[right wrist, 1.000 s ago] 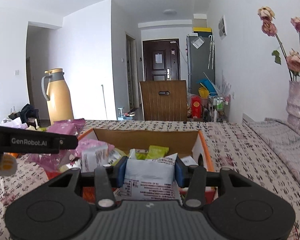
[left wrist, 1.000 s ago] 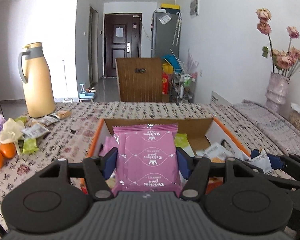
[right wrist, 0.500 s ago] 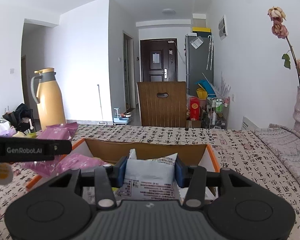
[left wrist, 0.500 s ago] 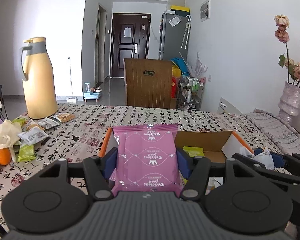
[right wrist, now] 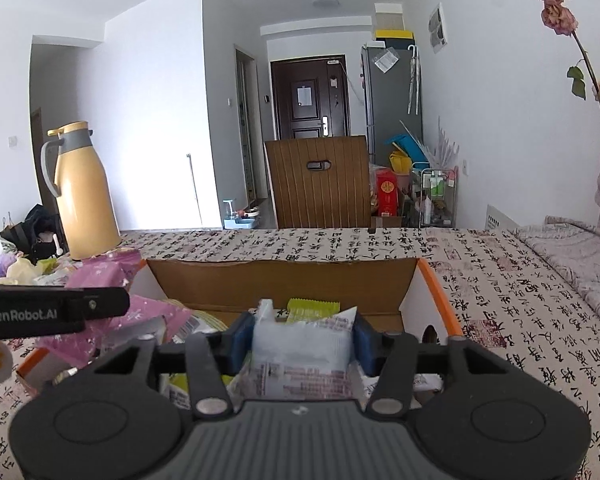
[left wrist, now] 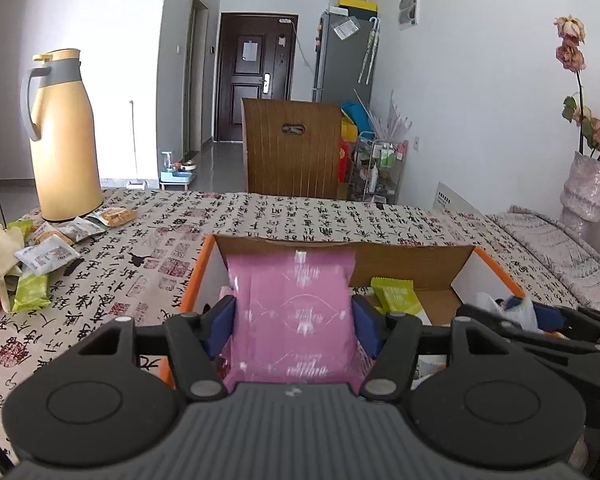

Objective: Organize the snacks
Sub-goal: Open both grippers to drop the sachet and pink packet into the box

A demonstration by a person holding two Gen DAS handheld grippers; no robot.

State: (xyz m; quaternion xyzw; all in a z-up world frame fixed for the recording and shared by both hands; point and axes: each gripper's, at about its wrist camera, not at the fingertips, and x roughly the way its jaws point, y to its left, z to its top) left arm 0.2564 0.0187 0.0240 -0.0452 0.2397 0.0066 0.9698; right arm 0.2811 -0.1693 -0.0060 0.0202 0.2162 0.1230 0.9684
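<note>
So the surface [left wrist: 284,216] with the calligraphy cloth has the open cardboard box [left wrist: 412,258] in the middle, already holding a good few snacks. Both claws are over it letting go. Left claw [left wrist: 294,322] jaws are opening around the pink packet [left wrist: 294,312], which looks blurred like it's slipping down into the box. Right claw [right wrist: 300,340] jaws are opening too, the white packet [right wrist: 300,350] sits between them. Still left: the loose packets [left wrist: 48,254] by the yellow flask [left wrist: 62,136], so I'd say past halfway
</note>
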